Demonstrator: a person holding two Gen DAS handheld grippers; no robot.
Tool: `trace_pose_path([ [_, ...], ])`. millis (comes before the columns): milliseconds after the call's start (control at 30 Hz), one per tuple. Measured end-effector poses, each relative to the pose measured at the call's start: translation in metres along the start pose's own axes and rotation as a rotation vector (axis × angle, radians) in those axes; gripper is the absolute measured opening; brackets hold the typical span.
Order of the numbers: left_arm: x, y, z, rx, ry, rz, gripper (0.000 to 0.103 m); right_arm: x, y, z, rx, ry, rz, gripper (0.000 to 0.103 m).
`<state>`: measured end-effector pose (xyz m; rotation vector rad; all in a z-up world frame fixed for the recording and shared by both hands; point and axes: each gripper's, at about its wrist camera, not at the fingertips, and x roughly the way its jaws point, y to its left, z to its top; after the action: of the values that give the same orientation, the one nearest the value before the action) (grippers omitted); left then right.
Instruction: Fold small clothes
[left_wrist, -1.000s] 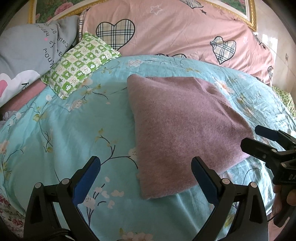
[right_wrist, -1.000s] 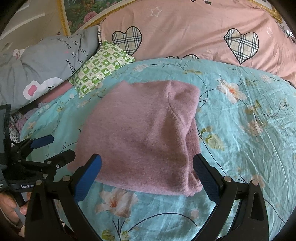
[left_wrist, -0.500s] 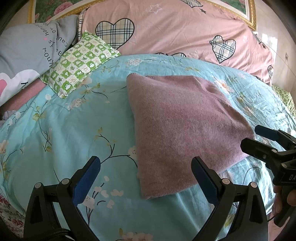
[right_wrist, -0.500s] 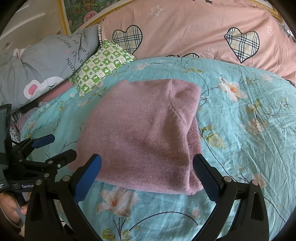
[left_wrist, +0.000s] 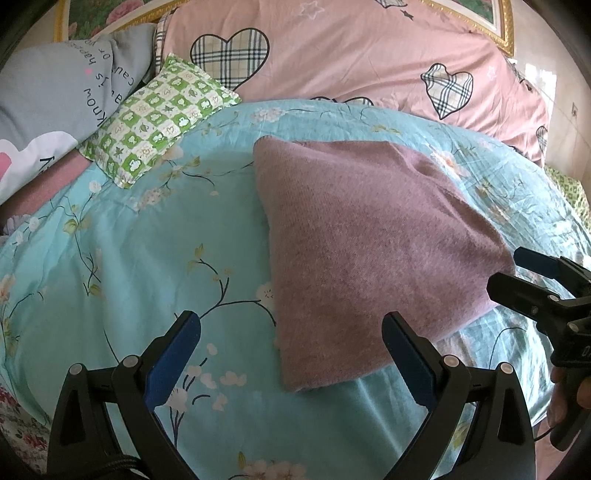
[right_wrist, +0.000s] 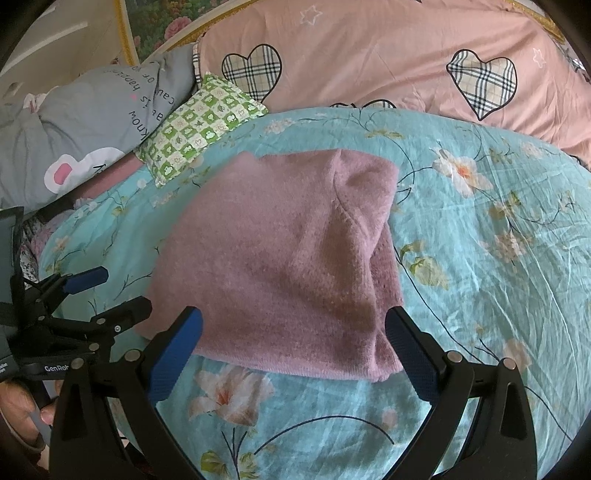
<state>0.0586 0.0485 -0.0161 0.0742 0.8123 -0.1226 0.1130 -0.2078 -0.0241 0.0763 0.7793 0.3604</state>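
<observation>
A mauve knitted garment (left_wrist: 365, 240) lies folded into a flat rectangle on the turquoise floral bedsheet (left_wrist: 147, 251). In the right wrist view the same garment (right_wrist: 288, 258) fills the middle, its thicker folded edge on the right. My left gripper (left_wrist: 291, 354) is open, hovering just short of the garment's near left corner, with nothing between its fingers. My right gripper (right_wrist: 293, 347) is open too, poised over the garment's near edge without touching it. Each gripper shows in the other's view: the right gripper (left_wrist: 532, 280) at the garment's right corner, the left gripper (right_wrist: 99, 291) at its left.
A green checked pillow (left_wrist: 155, 118) lies at the back left of the sheet. Behind it are a grey printed quilt (left_wrist: 55, 103) and a pink quilt with plaid hearts (left_wrist: 351, 55). A hand (right_wrist: 22, 417) holds the left gripper's handle.
Both grippers have drawn back a little from the garment, which now lies slightly farther up in each view. Both stay open; the garment has not moved.
</observation>
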Motion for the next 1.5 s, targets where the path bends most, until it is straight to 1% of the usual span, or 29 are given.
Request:
trace_pose_path([
  [467,0.0003,-0.0026,-0.0002,0.002,0.007,0.002,0.099,0.003,-0.0003,-0.0003,-0.012,0.019,0.002,0.099],
  [1500,-0.0006,-0.0031,-0.0017,0.004,0.006,0.006,0.099,0.0026,0.0004,-0.0002,-0.014,0.017,0.002,0.099],
])
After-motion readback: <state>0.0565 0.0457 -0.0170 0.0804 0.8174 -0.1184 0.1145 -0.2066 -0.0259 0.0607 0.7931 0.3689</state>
